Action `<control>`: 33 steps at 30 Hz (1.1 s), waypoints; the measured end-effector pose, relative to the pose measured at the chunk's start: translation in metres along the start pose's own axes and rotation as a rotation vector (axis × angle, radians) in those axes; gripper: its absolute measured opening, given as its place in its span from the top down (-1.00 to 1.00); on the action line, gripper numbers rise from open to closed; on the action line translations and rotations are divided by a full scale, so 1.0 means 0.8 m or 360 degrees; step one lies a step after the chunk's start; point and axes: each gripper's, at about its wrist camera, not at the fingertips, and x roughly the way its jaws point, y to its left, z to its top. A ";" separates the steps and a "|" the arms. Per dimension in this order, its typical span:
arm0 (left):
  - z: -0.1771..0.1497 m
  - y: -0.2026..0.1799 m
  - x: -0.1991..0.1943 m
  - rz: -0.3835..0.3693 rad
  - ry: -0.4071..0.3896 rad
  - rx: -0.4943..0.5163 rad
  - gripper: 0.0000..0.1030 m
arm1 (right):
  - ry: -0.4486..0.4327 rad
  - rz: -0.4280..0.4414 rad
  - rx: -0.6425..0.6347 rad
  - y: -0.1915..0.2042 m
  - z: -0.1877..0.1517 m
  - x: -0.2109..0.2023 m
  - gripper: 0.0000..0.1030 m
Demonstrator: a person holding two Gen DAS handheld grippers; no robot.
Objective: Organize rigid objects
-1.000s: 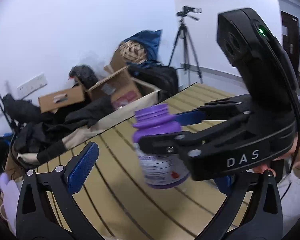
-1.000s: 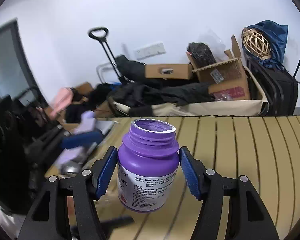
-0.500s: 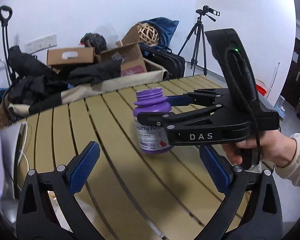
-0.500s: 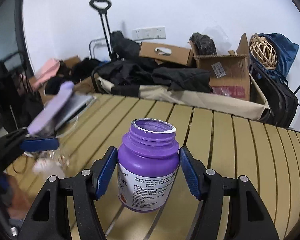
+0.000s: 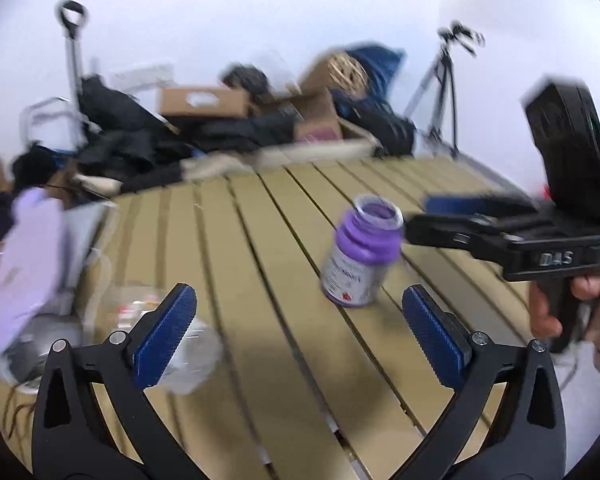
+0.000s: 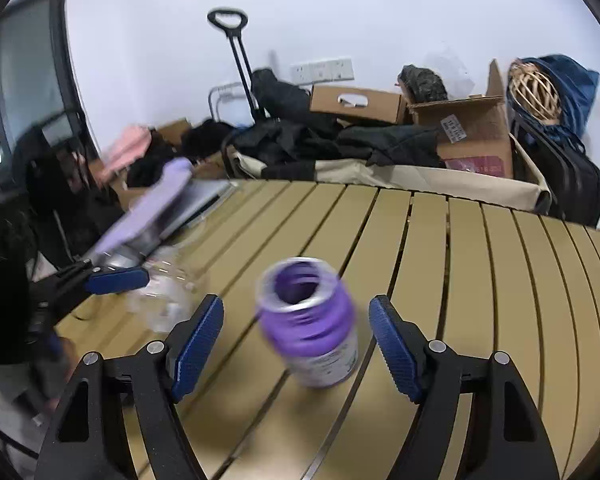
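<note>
An open purple bottle [image 6: 310, 324] with a white label stands on the slatted wooden table [image 6: 480, 272]. My right gripper [image 6: 296, 344] is open, its blue pads apart on either side of the bottle without touching it. The bottle [image 5: 360, 252] also shows in the left wrist view, with the right gripper [image 5: 432, 216] just to its right. My left gripper [image 5: 300, 332] is open and empty, low over the table, nearer than the bottle.
A clear plastic item [image 5: 180, 344] lies on the table at the left, also seen in the right wrist view [image 6: 164, 292]. A lilac object [image 5: 24, 264] and a silver laptop [image 6: 200, 200] sit at the table's left end. Boxes and bags [image 6: 360, 132] lie behind.
My right gripper has opened and let go of the purple bottle, which now stands on the table. My left gripper has swung left and dropped lower.
</note>
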 end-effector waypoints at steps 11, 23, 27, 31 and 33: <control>-0.031 0.016 -0.147 0.0388 -0.0158 -0.0164 -1.00 | 0.0148 -0.0115 0.0117 0.018 -0.079 -0.107 -0.55; -0.114 -0.081 -0.316 0.0514 -0.0171 -0.0195 -1.00 | 0.0101 -0.0123 0.0098 0.130 -0.124 -0.252 -0.55; -0.145 -0.114 -0.395 0.0546 -0.0131 -0.0255 -1.00 | 0.0026 -0.0061 0.0130 0.177 -0.154 -0.340 -0.55; -0.174 -0.152 -0.506 0.0533 -0.0192 -0.0329 -1.00 | -0.0064 -0.0037 0.0044 0.229 -0.183 -0.437 -0.55; -0.190 -0.171 -0.556 0.0543 -0.0270 -0.0354 -1.00 | -0.0117 -0.0004 -0.0008 0.258 -0.203 -0.490 -0.55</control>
